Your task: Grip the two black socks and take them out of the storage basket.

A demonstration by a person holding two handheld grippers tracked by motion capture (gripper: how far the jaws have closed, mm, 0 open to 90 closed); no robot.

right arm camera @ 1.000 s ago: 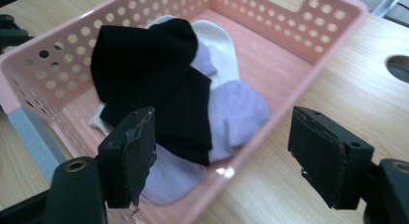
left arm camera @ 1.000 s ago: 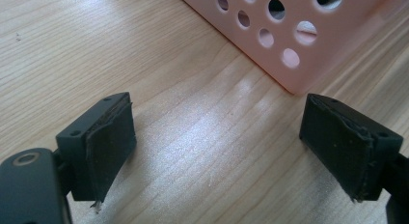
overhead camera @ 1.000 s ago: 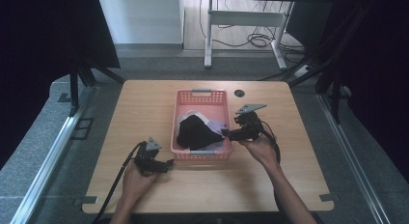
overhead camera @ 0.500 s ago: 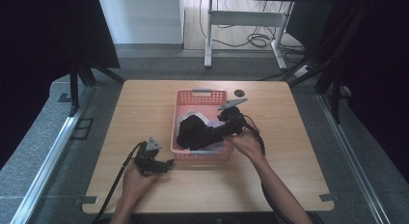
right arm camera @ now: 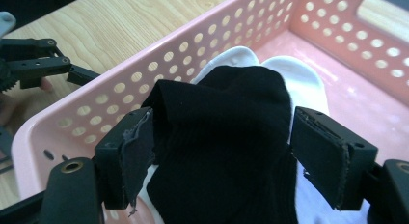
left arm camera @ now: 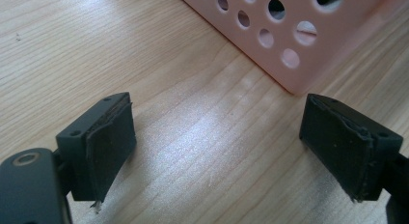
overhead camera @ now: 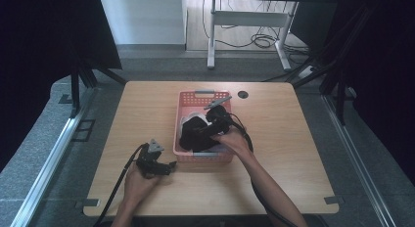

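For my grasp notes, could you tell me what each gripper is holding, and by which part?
Nothing is held. The right gripper has its jaws open around the black sock in the pink basket, not clamped; the left gripper is open over bare table.

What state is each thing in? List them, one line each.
pink basket: upright on the table, holding socks.
black sock: bunched in the basket, on top of the white one, between the right gripper's jaws.
white sock: lying under the black sock.
right gripper: open, jaws either side of the black sock, just been opening.
left gripper: open, nothing between its jaws, on the table beside the basket.
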